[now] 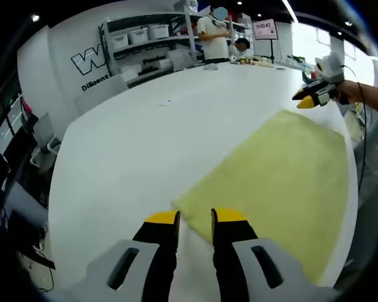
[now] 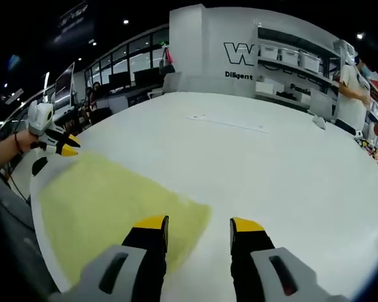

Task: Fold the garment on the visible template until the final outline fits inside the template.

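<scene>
Pale yellow garment (image 1: 283, 182), soft fuzzy fabric like fleece or towel, lies flat and spread as a rough rectangle on the white table (image 1: 132, 145), along its near edge. No folds visible, surface smooth.

Left gripper (image 1: 195, 217): yellow-tipped black jaws on grey bodies, released, a small gap between the tips, hovering over one near corner of the garment. Nothing held.

Right gripper (image 2: 199, 223): same build, jaws apart, wider gap, empty, over the other near corner; one tip sits above the fabric, the other above bare table.

Each gripper also shows in the other's view, held in a hand at the far end of the cloth.

Table top is matte white, rounded edge. Back wall carries a large outlined "W" logo (image 2: 238, 53) with "Diligent" under it, rest cut off. Shelving (image 1: 148, 44) with white bins next to it. Two people (image 1: 214, 34) stand at the table's far edge. A pink-framed screen (image 1: 265, 28) shows digits, unreadable.
</scene>
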Demonstrator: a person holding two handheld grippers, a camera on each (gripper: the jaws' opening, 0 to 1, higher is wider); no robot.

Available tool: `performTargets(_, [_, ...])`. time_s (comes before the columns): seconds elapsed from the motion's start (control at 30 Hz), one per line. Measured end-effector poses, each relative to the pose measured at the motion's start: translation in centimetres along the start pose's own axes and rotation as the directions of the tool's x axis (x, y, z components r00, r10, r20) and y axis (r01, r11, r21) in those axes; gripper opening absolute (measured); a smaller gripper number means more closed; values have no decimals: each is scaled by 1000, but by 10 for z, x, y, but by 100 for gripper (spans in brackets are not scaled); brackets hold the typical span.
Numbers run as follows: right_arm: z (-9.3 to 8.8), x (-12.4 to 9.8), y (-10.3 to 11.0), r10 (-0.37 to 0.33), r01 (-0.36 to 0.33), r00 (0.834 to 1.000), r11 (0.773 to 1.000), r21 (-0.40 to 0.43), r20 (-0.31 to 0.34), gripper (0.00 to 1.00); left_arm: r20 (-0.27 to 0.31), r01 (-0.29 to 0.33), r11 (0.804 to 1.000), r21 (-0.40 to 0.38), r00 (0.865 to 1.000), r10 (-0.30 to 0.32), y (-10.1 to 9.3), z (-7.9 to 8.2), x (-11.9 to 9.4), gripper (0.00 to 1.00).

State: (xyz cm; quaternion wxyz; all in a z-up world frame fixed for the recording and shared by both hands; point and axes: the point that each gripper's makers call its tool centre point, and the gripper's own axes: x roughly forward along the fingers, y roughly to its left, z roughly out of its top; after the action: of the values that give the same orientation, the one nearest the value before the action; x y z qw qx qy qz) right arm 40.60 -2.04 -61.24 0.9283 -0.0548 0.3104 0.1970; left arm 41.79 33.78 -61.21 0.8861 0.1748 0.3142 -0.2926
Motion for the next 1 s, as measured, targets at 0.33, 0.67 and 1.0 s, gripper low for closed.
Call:
performTargets(0.33, [-18,-13,11,24,-24,999,1000,2,-36,34,-6,21,998,-63,1000,-21,-11,-14,-16,18])
performTargets(0.67, [-31,-26,24,62,-62,997,998,17,-44,37,-29,72,986,-151,997,-77,-30,-40,-33,20])
performTargets(1.0, [-50,-38,38,128,-127,989,992,18,-68,35,-25,103,973,-206,994,-111,-50,-52,-48,20])
